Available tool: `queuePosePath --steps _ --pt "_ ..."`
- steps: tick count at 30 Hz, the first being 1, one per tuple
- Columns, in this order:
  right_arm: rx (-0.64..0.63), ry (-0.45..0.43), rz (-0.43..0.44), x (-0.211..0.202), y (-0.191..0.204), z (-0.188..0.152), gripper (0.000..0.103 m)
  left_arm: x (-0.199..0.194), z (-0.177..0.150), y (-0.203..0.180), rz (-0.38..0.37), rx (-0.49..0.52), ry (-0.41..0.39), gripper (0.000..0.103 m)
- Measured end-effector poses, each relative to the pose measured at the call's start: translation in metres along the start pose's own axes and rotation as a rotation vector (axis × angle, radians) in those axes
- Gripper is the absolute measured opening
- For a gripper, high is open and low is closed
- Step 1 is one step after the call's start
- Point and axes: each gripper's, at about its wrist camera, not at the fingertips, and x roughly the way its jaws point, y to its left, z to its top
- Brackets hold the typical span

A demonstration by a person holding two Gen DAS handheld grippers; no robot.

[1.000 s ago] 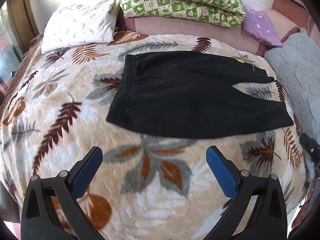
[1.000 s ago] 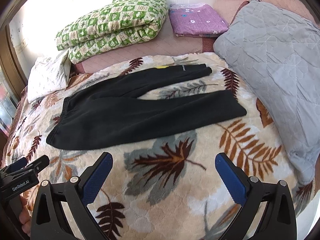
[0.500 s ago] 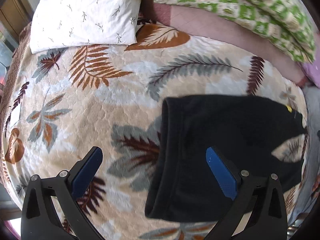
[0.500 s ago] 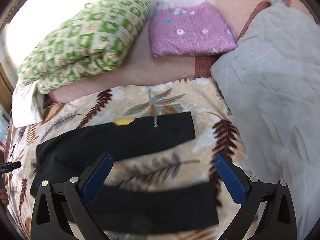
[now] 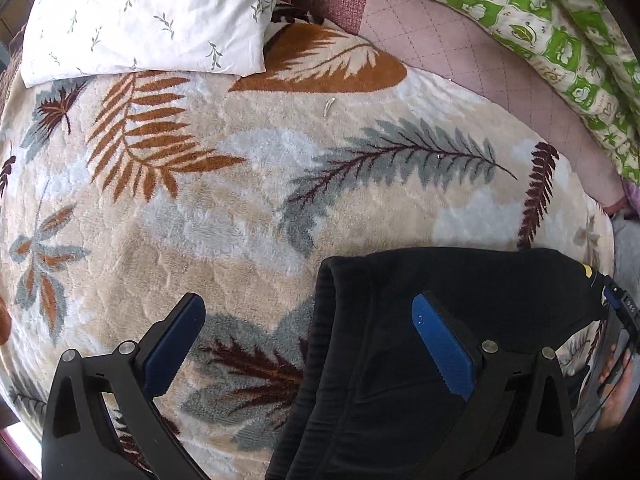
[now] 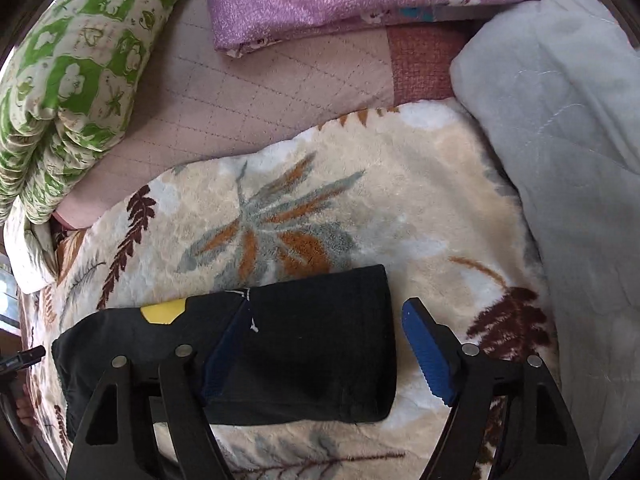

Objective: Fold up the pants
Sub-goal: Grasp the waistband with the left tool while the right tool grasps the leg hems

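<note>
so far unfolded: black pants [image 5: 440, 320] flat on leaf blanket [image 5: 240, 208]; left gripper [image 5: 308, 344] gaping astride waistband, right gripper [image 6: 316, 344] just narrowing, unclamped, astride leg cuff [image 6: 340, 320].

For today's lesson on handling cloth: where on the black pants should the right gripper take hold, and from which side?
Probably the hem end of the far leg of the black pants, from above. The right gripper points steeply down, its jaws straddling that cuff and just closing. The cuff lies flat on the leaf-print blanket, so a pinch at its free end should lift it for folding over.
</note>
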Motion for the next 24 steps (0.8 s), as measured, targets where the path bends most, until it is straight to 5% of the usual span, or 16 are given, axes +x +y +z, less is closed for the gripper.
queuePosePath --steps 4,8,11,14,16,20,24 --pt "-0.008 0.024 -0.027 0.014 0.001 0.002 0.076 0.009 0.005 0.003 -0.038 -0.038 0.025 0.103" --pt "-0.017 0.019 -0.018 0.023 0.002 -0.001 0.053 0.02 0.014 0.004 -0.074 -0.083 0.046 0.103" --pt "-0.016 0.0 0.005 0.018 -0.003 -0.003 0.025 0.028 0.018 0.001 -0.078 -0.088 0.056 0.103" --pt "0.008 -0.01 0.052 0.013 -0.009 -0.005 0.025 0.038 0.021 -0.004 -0.106 -0.101 0.081 0.101" --pt "-0.007 -0.006 0.041 0.014 -0.008 -0.005 0.025 0.043 0.022 -0.009 -0.14 -0.099 0.105 0.086" --pt "-0.017 -0.01 0.028 0.015 -0.005 -0.005 0.025 0.04 0.022 -0.021 -0.095 -0.044 0.093 0.032" --pt "-0.04 -0.028 0.007 0.011 -0.001 -0.006 0.023 0.025 0.02 -0.023 -0.113 -0.042 0.062 0.025"
